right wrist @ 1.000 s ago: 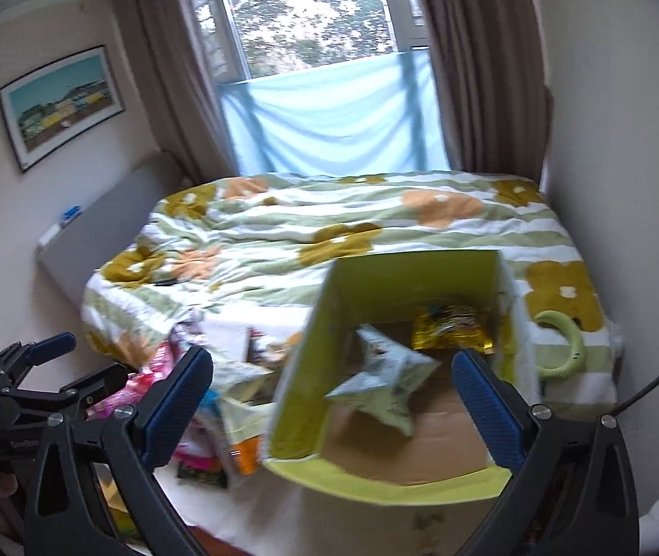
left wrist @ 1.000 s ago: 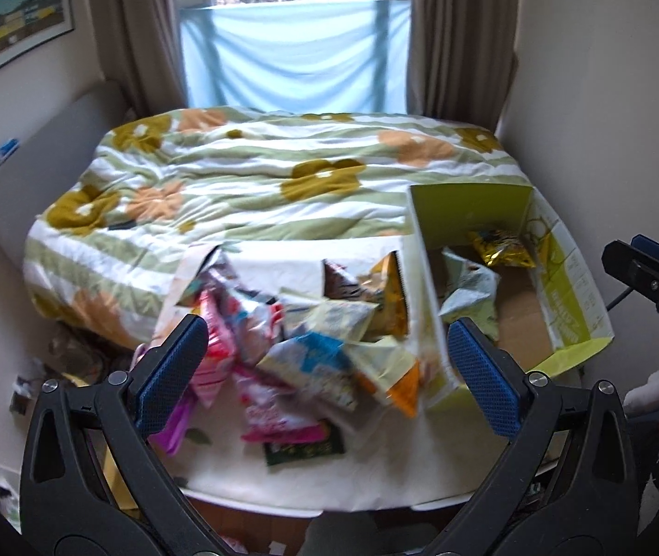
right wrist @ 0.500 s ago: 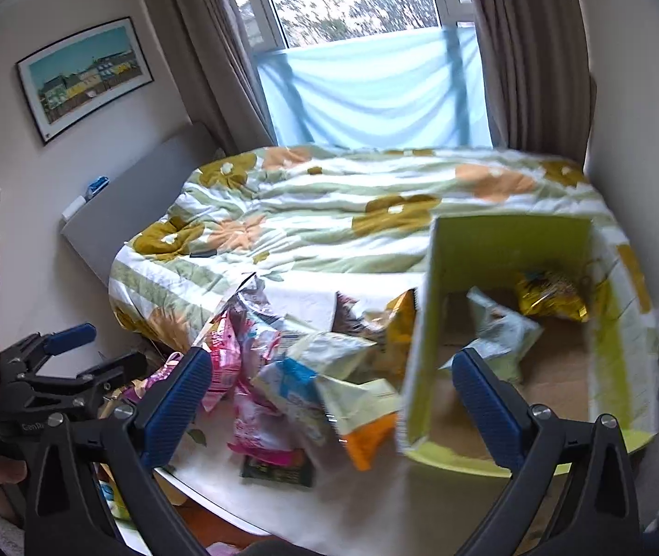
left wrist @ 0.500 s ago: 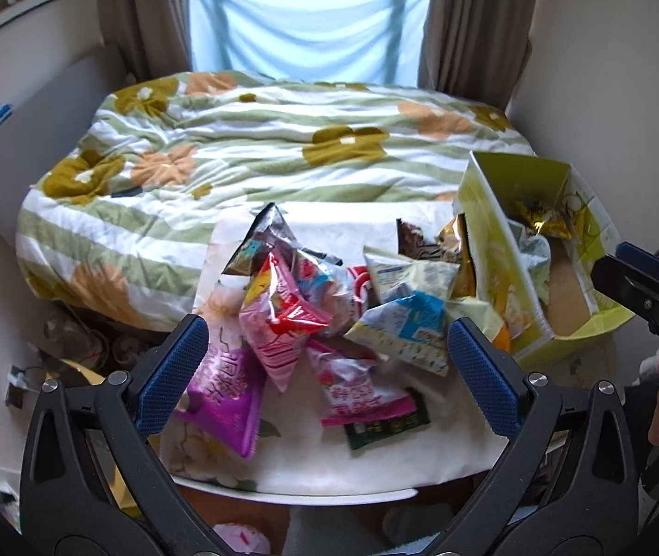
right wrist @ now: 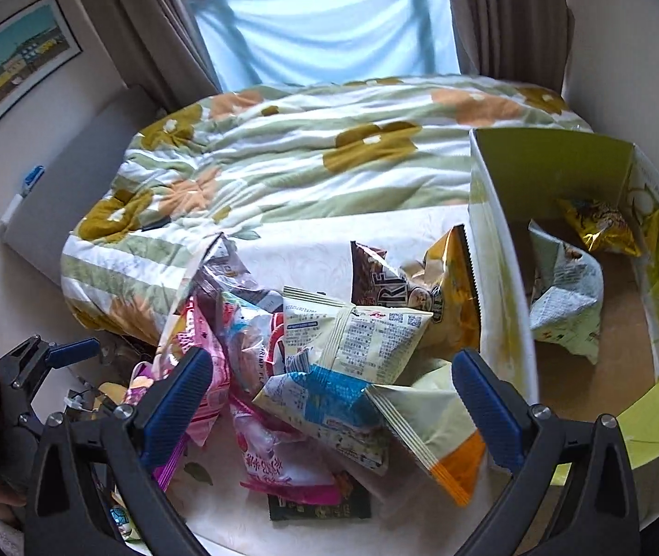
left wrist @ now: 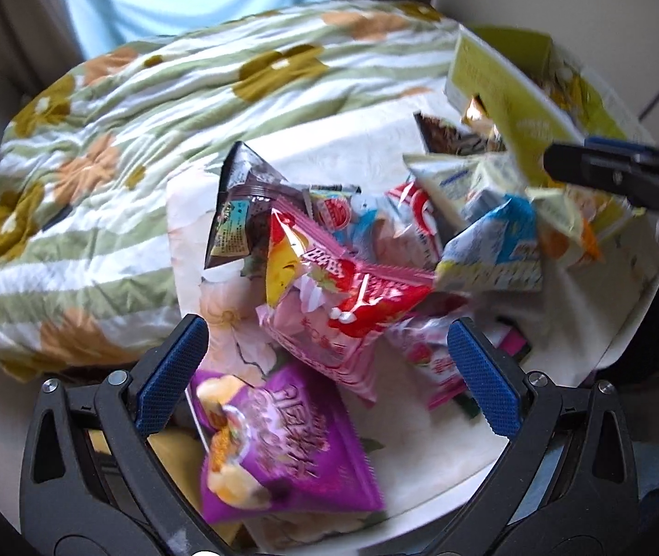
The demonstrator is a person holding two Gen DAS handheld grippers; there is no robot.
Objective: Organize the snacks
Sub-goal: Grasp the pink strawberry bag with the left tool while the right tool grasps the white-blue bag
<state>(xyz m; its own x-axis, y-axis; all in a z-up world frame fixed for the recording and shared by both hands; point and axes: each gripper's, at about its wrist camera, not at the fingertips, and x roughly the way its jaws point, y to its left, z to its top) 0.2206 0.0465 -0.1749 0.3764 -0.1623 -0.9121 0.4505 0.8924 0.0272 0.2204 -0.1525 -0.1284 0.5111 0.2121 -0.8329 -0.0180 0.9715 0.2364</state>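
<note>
A pile of snack bags lies on a white floral cloth [left wrist: 190, 213]. My left gripper [left wrist: 327, 375] is open and empty, hovering over a pink bag [left wrist: 343, 306] and a purple bag [left wrist: 278, 445]. My right gripper [right wrist: 332, 405] is open and empty above a blue-and-white bag [right wrist: 325, 398], a white bag [right wrist: 357, 338] and an orange-cornered bag [right wrist: 431, 431]. A green cardboard box [right wrist: 501, 278] stands to the right and holds a pale green bag [right wrist: 566, 296] and a gold bag [right wrist: 600, 227]. The right gripper also shows in the left wrist view [left wrist: 617, 171].
A floral duvet [right wrist: 311, 157] covers the bed behind the cloth. A brown-and-gold bag [right wrist: 413, 282] leans on the box wall. A dark flat packet [right wrist: 320, 507] lies near the cloth's front edge. Clutter lies on the floor at the left [right wrist: 98, 398].
Both grippers have moved down and closer to the snack pile. The left view now looks steeply down at the pink and purple bags. Both stay open.
</note>
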